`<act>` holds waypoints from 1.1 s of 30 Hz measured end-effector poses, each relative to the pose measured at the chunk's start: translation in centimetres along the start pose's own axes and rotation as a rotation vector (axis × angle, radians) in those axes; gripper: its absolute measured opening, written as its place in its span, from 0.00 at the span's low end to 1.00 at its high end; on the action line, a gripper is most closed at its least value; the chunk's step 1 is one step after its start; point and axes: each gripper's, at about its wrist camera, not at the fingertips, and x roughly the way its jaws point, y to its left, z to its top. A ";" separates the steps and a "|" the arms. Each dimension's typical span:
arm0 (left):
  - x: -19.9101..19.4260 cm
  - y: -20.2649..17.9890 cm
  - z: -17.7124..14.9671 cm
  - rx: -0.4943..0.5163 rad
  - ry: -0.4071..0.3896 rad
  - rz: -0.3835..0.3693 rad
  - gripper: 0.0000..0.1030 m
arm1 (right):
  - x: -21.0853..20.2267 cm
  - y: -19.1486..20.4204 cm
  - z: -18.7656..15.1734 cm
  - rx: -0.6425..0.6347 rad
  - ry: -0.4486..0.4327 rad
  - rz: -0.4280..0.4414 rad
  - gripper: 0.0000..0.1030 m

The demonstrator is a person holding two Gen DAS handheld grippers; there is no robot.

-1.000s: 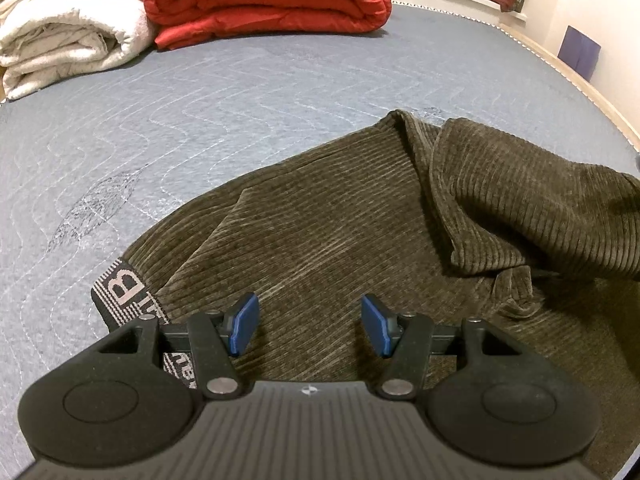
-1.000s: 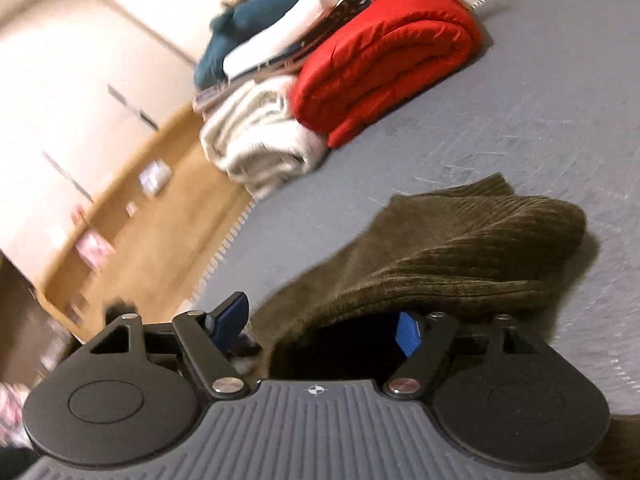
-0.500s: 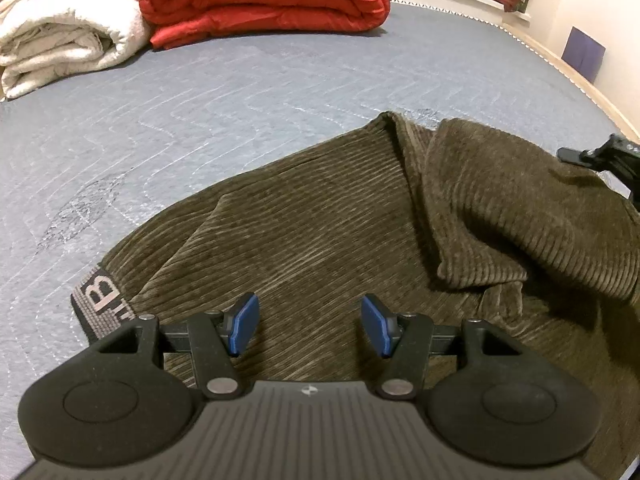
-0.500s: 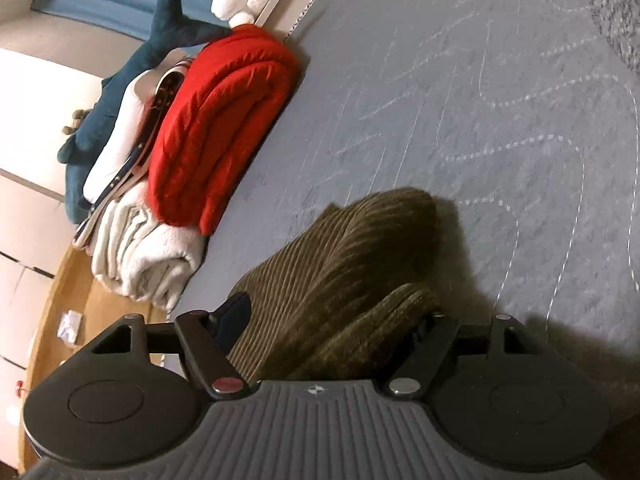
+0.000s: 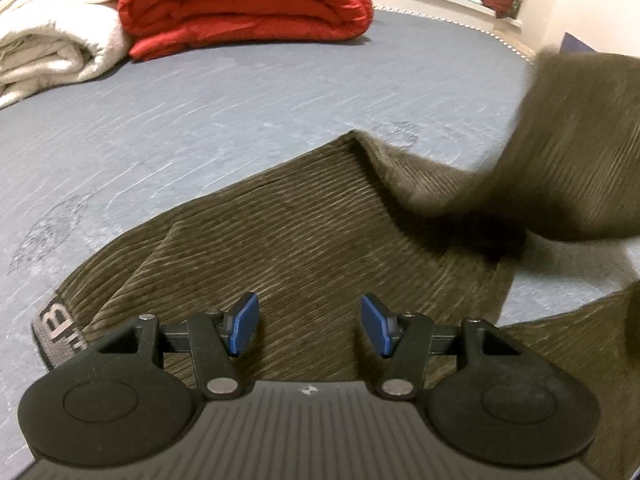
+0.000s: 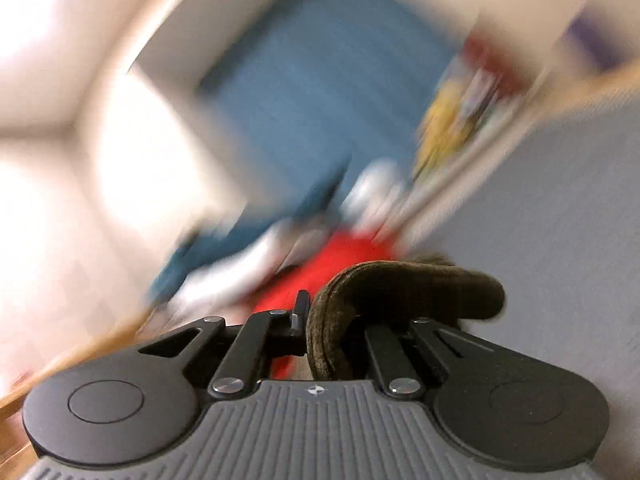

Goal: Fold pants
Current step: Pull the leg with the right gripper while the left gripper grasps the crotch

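Olive corduroy pants point(image 5: 288, 240) flat on grey mattress point(image 5: 200, 120), waistband near left, one leg lifted and blurred at right. Left gripper point(image 5: 308, 326) spread above fabric. Right gripper point(image 6: 332, 320) clamped on pants.

Olive ribbed pants point(image 5: 304, 232), red quilt point(image 5: 248, 0), grey stitched mattress point(image 5: 200, 120).

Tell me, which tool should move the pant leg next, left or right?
Right, probably. The right tool is shut on the brown pants, with a leg lifted off the bed. The left tool hangs open above the waist part, holding nothing.
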 end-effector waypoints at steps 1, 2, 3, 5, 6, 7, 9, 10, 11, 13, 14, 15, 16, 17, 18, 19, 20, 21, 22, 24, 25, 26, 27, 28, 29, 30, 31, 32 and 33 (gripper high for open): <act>0.0 -0.4 0.0 0.007 -0.013 -0.009 0.60 | -1.3 -1.3 1.1 -0.018 -0.099 -0.102 0.06; -0.1 -0.9 0.0 0.016 -0.031 -0.020 0.61 | -2.2 -2.9 1.9 -0.034 -0.167 -0.218 0.06; -0.2 -1.6 0.0 0.030 -0.051 -0.034 0.61 | -2.7 -4.8 2.6 -0.070 -0.206 -0.397 0.06; -0.2 -3.3 -0.1 0.077 -0.089 -0.076 0.61 | -2.8 -9.3 2.8 -0.077 -0.181 -0.659 0.10; -0.1 -4.3 -0.1 0.109 -0.106 -0.102 0.61 | -2.8 -11.8 2.6 -0.041 -0.132 -0.727 0.11; 0.1 -5.2 -0.1 0.133 -0.114 -0.124 0.61 | -2.7 -13.9 2.3 0.005 -0.078 -0.763 0.11; 0.8 -7.1 -0.2 0.186 -0.126 -0.191 0.61 | -2.7 -17.0 1.7 0.081 0.002 -0.781 0.11; 1.2 -7.9 -0.3 0.215 -0.131 -0.220 0.61 | -2.3 -17.8 1.4 0.085 0.036 -0.778 0.12; 1.6 -8.8 -0.6 0.245 -0.137 -0.238 0.61 | -1.9 -18.2 1.3 0.069 0.066 -0.773 0.19; 2.8 -10.5 -1.0 0.309 -0.148 -0.265 0.61 | -1.5 -18.5 1.5 0.042 0.076 -0.754 0.26; 3.4 -11.1 -1.1 0.331 -0.145 -0.276 0.61 | -1.4 -18.7 1.5 0.046 0.076 -0.748 0.26; 4.1 -11.8 -1.3 0.349 -0.139 -0.284 0.61 | -1.4 -19.2 1.8 0.068 0.077 -0.740 0.26; 4.8 -12.5 -1.4 0.364 -0.130 -0.281 0.61 | -2.1 -19.9 2.0 0.091 0.077 -0.733 0.26; 5.6 -13.1 -1.5 0.384 -0.119 -0.264 0.61 | -2.5 -20.4 2.4 0.111 0.074 -0.731 0.26; 6.4 -13.7 -1.6 0.412 -0.107 -0.228 0.60 | -2.2 -20.7 2.6 0.127 0.070 -0.739 0.26; 7.0 -14.1 -1.8 0.434 -0.095 -0.203 0.59 | -2.4 -21.1 2.7 0.132 0.065 -0.749 0.26; 7.5 -14.0 -1.7 0.450 -0.091 -0.203 0.56 | -2.6 -21.5 2.7 0.137 0.062 -0.757 0.27; 7.5 -14.1 -1.7 0.463 -0.106 -0.212 0.47 | -2.5 -21.8 2.9 0.147 0.051 -0.762 0.28; 7.6 -14.1 -1.6 0.480 -0.107 -0.212 0.23 | -2.5 -22.4 3.4 0.166 0.040 -0.767 0.28; 7.3 -13.8 -0.8 0.472 -0.100 -0.194 0.09 | -1.5 -23.0 4.6 0.224 0.038 -0.759 0.15; 7.0 -13.4 -0.5 0.447 -0.104 -0.194 0.08 | -0.8 -22.9 5.4 0.220 0.045 -0.745 0.07; 6.7 -12.8 -0.2 0.421 -0.111 -0.204 0.08 | 0.5 -22.2 6.3 0.174 0.060 -0.725 0.06; 6.3 -12.2 0.1 0.402 -0.120 -0.217 0.08 | 2.1 -20.9 7.4 0.085 0.078 -0.710 0.06; 5.9 -11.7 0.4 0.396 -0.132 -0.226 0.08 | 3.8 -19.1 8.6 -0.007 0.093 -0.693 0.05; 5.3 -11.1 0.6 0.395 -0.145 -0.242 0.08 | 5.1 -17.5 9.8 -0.060 0.096 -0.662 0.04; 4.8 -10.5 0.8 0.396 -0.161 -0.259 0.08 | 6.3 -15.5 11.4 -0.096 0.089 -0.610 0.04; 4.2 -10.1 0.9 0.403 -0.173 -0.272 0.08 | 7.0 -13.7 12.6 -0.143 0.075 -0.572 0.04; 3.6 -9.7 1.0 0.414 -0.181 -0.283 0.08 | 7.4 -11.8 13.6 -0.206 0.054 -0.539 0.04; 3.2 -9.4 1.2 0.431 -0.186 -0.293 0.08 | 7.4 -9.8 14.7 -0.278 0.018 -0.503 0.04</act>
